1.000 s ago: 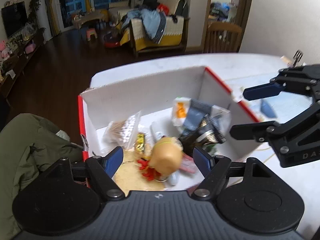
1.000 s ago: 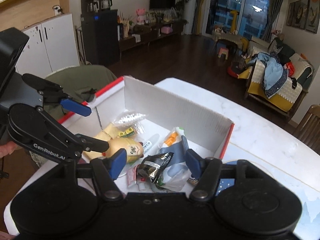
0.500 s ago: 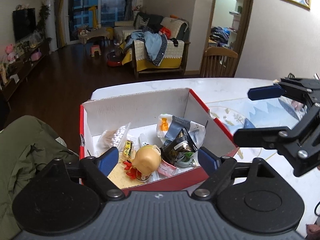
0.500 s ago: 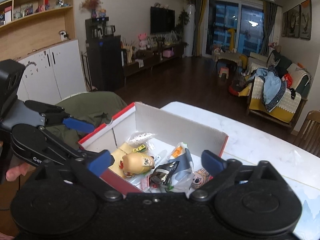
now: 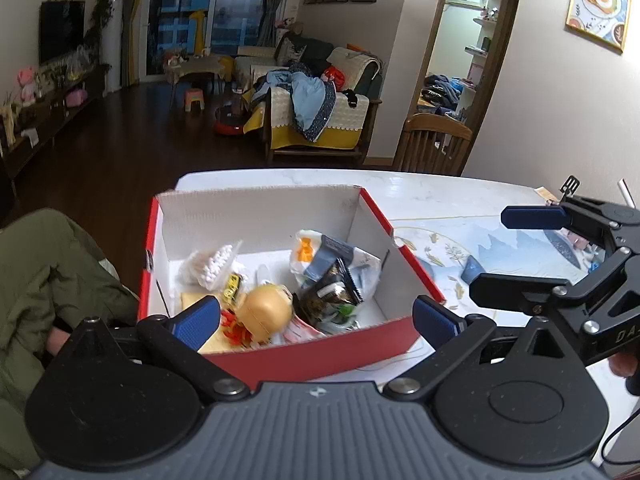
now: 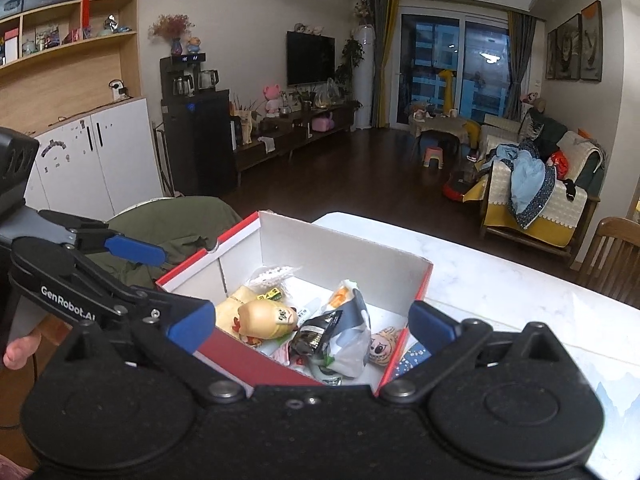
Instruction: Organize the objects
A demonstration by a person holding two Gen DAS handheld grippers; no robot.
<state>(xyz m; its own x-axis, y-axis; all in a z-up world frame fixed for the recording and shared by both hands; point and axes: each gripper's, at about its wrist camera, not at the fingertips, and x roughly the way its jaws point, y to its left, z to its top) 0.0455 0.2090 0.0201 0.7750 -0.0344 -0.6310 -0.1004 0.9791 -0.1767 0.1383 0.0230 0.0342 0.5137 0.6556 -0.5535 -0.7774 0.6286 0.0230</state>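
A red cardboard box with white inner walls stands on the white table. In it lie a yellow doll head, a black snack packet, a bag of cotton swabs, a white and orange pouch and a small face toy. My left gripper hovers at the box's near side. Its jaws are opening and the pads touch nothing. My right gripper stands wide open beside the box, holding nothing.
A green jacket hangs over a chair left of the box. A patterned blue placemat with a small blue object lies to the right on the table. A person's fingers hold the left gripper. A wooden chair stands behind.
Both grippers have drawn back and up out of the box, and their jaws have spread wider. The doll head and black packet, earlier between the fingers, now lie in the box.
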